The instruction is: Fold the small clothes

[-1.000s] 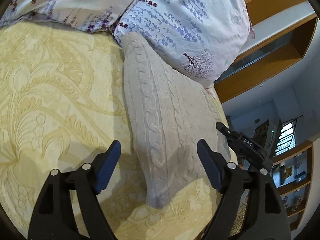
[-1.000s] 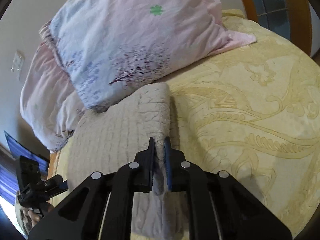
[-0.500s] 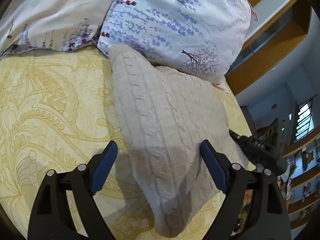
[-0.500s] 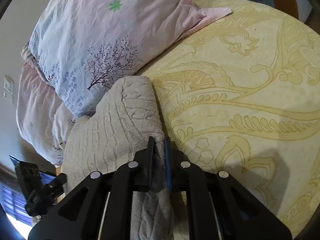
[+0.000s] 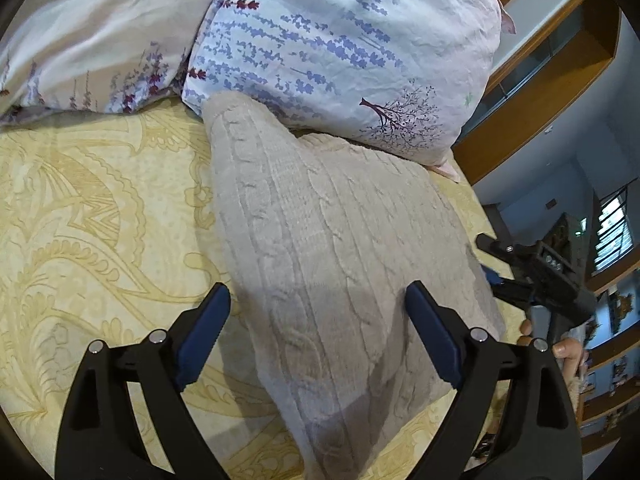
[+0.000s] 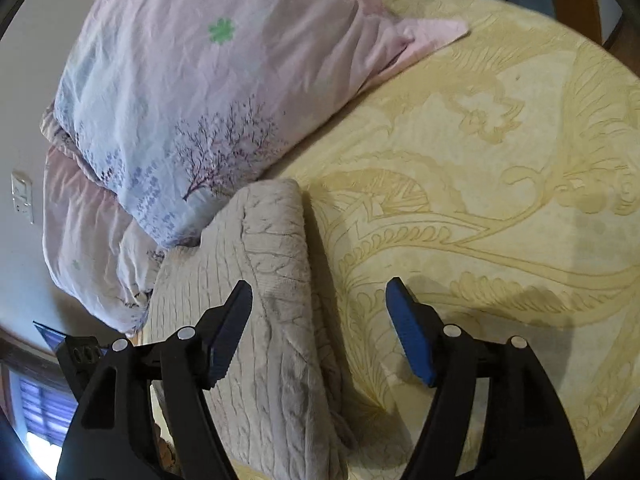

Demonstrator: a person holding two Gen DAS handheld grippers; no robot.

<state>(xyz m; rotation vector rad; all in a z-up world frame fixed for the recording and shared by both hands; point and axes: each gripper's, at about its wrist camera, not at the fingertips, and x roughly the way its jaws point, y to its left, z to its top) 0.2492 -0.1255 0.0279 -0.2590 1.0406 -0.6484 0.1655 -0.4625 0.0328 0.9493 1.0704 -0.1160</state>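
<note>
Both grippers are angled down over a bed point(image 5: 80, 220) with a yellow patterned cover. The left gripper point(image 5: 316, 336) is held spread, its jaws opening, above a folded beige cable-knit sweater point(image 5: 328, 264) lying beside a floral pillow point(image 5: 340, 48). The right gripper point(image 6: 320, 332), clamped on the sweater's fold point(image 6: 280, 264) a second ago, has released it; its jaws are opening, the fold untouched between them.

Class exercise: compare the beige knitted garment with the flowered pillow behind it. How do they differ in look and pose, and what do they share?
The knitted garment is plain beige with raised cable ribs; the pillow is smooth pale cloth printed with blue sprigs and a tree. The garment lies folded and low on the yellow bedspread; the pillow is plump and stands higher. Shared: both are soft cloth resting on the bed, and they touch at the garment's far end.
</note>
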